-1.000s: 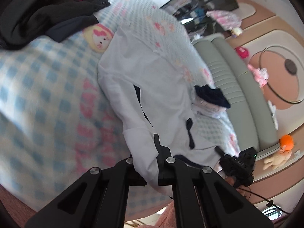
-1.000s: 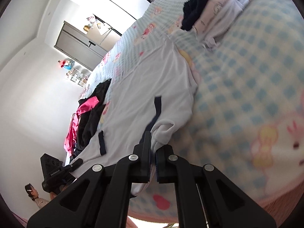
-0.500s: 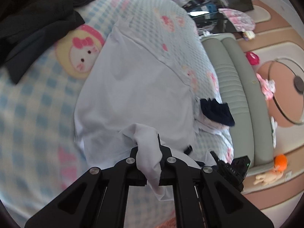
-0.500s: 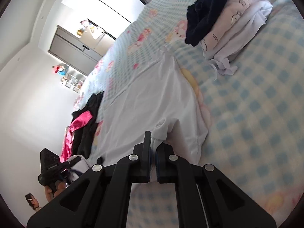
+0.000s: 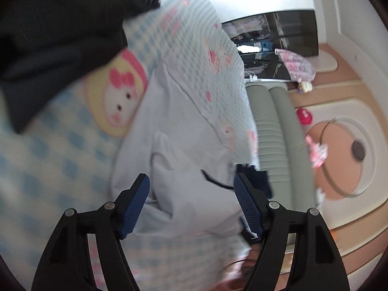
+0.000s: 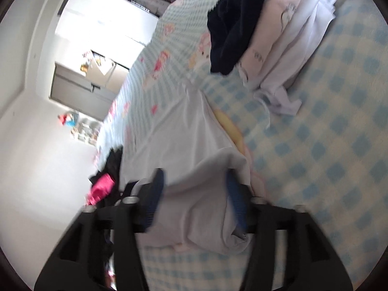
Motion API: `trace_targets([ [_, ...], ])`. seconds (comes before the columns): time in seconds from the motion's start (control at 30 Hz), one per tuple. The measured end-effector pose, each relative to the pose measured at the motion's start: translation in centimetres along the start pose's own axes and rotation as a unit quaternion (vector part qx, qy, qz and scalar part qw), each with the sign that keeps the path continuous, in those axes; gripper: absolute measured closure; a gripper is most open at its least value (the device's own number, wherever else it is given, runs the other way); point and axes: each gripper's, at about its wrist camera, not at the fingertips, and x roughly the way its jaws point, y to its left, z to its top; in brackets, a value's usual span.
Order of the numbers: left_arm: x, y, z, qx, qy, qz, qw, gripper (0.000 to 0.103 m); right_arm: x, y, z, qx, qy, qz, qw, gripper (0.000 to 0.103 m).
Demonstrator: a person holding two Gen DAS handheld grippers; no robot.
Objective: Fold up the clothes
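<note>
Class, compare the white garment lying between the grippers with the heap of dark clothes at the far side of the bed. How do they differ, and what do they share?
Colour: the white garment is pale with thin dark trim; the dark heap is black with a bright pink piece.
Pose: the white garment lies spread out with one edge folded over; the dark heap is bunched and unfolded.
Place: the white garment sits by both grippers; the dark heap lies beyond.
Both rest on the blue checked blanket.
</note>
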Motion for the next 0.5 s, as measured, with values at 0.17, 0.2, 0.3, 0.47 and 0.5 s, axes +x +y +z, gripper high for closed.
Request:
trace_targets([
  [0.17, -1.0, -0.1, -1.4, 0.056, -0.018, 0.047, 0.9972, 0.029, -1.3, 0.7, -0.9, -0.062, -0.004, -0.033, 0.998, 0.034],
  [0.2, -0.9, -0.4, -1.7, 0.069, -0.022, 0.052, 0.996, 0.029, -1.0, 0.3, -1.4, -0.066, 0.009, -0.044, 0.997, 0.034],
  [0.3, 0.7, -1.9, -2.1, 0.114, -0.008, 0.055, 0.9919, 0.029, 0.3, -1.4, -2.7, -0.061, 0.053, -0.066, 0.995, 0.033],
  [0.47, 4.9, -2.9, -2.5, 0.156, 0.035, 0.135, 0.9778, 0.025, 2.2, -2.5, -3.7, -0.056, 0.073, -0.048, 0.995, 0.022],
  [0.5, 5.4, -2.5, -2.5, 0.149, 0.039, 0.146, 0.9773, 0.025, 2.7, -2.4, -3.6, -0.058, 0.076, -0.045, 0.994, 0.021],
])
